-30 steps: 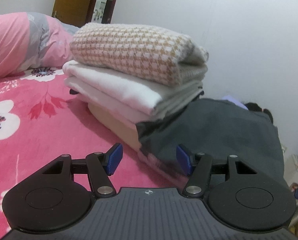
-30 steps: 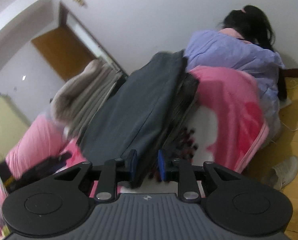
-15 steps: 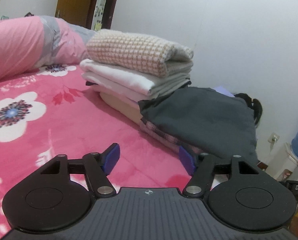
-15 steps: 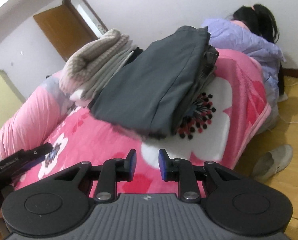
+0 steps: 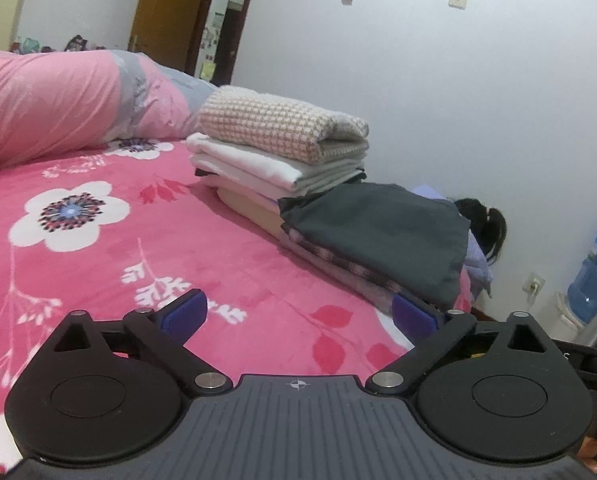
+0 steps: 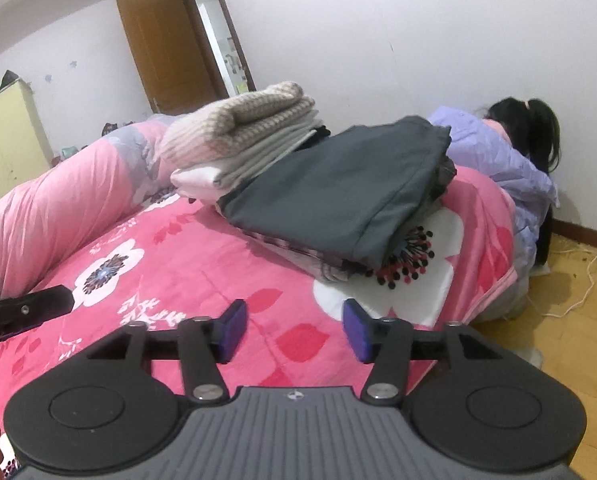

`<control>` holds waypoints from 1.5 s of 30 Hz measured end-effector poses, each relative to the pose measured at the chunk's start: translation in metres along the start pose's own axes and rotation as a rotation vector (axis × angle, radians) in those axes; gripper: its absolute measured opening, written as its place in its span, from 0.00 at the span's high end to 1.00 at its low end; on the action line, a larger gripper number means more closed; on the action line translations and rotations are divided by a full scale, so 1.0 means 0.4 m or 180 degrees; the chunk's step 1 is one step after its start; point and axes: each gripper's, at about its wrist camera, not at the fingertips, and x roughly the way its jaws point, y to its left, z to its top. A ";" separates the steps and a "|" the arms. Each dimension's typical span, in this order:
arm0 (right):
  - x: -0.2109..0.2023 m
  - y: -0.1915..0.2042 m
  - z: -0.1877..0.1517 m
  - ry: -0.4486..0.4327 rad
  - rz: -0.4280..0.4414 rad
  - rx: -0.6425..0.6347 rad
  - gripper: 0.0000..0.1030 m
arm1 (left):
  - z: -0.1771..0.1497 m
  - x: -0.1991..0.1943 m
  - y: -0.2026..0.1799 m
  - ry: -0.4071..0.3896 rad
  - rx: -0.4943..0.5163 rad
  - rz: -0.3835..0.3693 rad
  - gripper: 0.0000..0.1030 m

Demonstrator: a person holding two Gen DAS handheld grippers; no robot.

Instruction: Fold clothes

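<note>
Folded dark grey garment point(image 6: 338, 188) lies atop a low stack on the pink bed point(image 5: 98, 264), beside a taller folded pile point(image 5: 282, 148). My left gripper point(image 5: 298, 314) and right gripper point(image 6: 294, 330) hover spread, empty. Cloth looks soft, light, floppy; I'd pinch a folded edge.

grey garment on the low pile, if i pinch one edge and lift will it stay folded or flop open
The grey garment is thin, soft cloth lying limp over the plaid layers, so it would likely droop and unfold. It looks light. Its smooth surface suggests that a push could slide it off the pile rather than move the whole pile.
</note>
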 end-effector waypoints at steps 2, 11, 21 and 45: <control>-0.021 0.016 -0.007 -0.0046 -0.0016 -0.0077 0.34 | -0.005 -0.023 0.001 -0.0019 -0.0023 0.0009 0.00; -0.067 0.076 -0.033 -0.0078 -0.0126 -0.0311 0.22 | -0.031 -0.104 0.000 -0.0080 -0.0102 0.0039 0.00; -0.084 0.114 -0.030 -0.0215 -0.0338 -0.0433 0.03 | -0.048 -0.102 -0.006 0.0071 -0.0178 0.0058 0.00; -0.118 0.176 -0.053 -0.0179 -0.0673 -0.0726 0.00 | -0.071 -0.136 -0.041 0.0094 0.0059 0.0346 0.00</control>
